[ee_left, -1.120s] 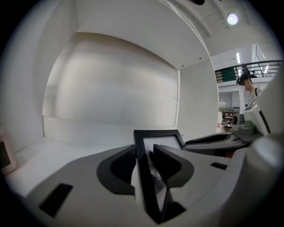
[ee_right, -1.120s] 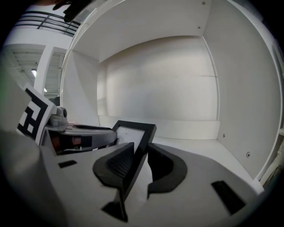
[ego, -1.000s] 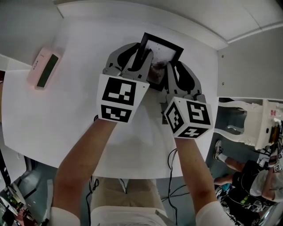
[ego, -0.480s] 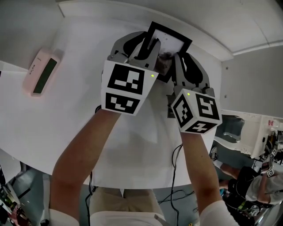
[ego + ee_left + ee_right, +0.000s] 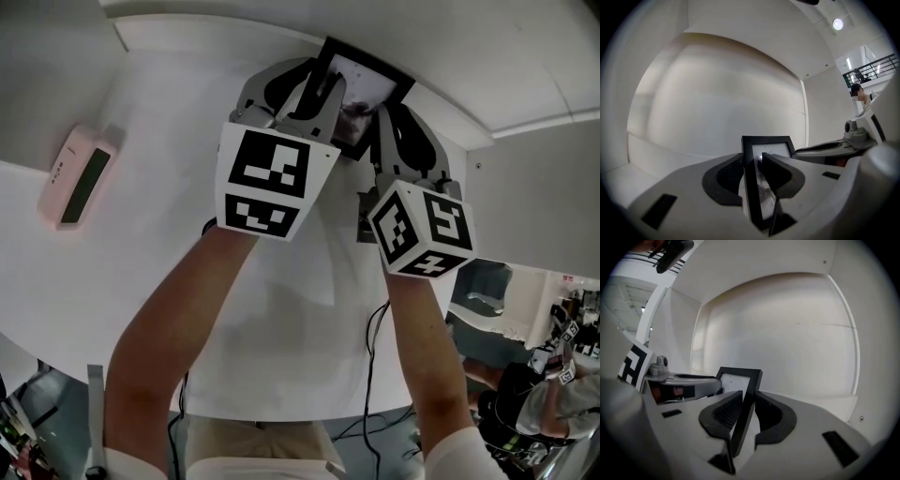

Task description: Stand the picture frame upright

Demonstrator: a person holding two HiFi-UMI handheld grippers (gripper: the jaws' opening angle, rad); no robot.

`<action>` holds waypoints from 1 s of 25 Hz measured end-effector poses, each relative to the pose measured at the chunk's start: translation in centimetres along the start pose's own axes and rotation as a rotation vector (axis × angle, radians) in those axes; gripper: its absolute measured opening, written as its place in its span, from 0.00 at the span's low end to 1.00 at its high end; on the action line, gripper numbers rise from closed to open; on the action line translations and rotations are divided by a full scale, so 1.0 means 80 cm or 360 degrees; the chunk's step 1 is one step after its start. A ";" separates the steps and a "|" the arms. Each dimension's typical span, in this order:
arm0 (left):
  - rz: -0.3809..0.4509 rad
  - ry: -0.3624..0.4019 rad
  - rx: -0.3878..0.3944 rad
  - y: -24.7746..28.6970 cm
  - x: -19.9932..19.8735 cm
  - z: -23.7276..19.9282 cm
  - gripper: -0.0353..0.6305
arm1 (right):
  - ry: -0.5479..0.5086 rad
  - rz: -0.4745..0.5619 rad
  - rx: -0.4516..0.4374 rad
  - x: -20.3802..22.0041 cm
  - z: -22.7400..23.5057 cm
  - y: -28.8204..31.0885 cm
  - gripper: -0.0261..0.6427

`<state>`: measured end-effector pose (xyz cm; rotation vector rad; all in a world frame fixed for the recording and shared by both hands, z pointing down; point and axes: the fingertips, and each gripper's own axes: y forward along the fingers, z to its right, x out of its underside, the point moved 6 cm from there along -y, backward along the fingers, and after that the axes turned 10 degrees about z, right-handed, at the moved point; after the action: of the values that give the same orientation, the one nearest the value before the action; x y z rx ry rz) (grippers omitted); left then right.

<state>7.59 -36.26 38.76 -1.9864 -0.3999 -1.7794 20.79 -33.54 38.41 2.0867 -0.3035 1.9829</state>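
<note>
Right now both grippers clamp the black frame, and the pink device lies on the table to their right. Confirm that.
Wrong side: the head view shows the pink device on the table to their left. The rest holds: left gripper and right gripper both clamp the black frame, the right jaws having just closed further on it.

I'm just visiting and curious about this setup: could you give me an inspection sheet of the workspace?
Surface: white table with a rounded edge.
Job's things: black picture frame, gripped at both side edges.
Clutter: pink device at the table's left.
Grippers: left gripper shut on the frame; right gripper shut on it, jaws just closed further.
Cables: one cable hanging below the table's near edge.
Surroundings: a person at lower right, beyond the table.
</note>
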 end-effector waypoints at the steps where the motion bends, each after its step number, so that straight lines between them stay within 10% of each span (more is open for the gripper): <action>1: 0.0008 -0.0003 -0.0004 0.005 0.000 -0.002 0.25 | -0.0001 0.0009 -0.0001 -0.001 0.003 0.005 0.18; 25: 0.0105 -0.0019 0.0002 0.058 -0.006 -0.010 0.25 | -0.0037 0.0069 0.0039 -0.001 0.039 0.053 0.18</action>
<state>9.11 -40.66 37.72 -1.9870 -0.3352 -1.7279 22.40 -38.57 38.37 2.1374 -0.3329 1.9975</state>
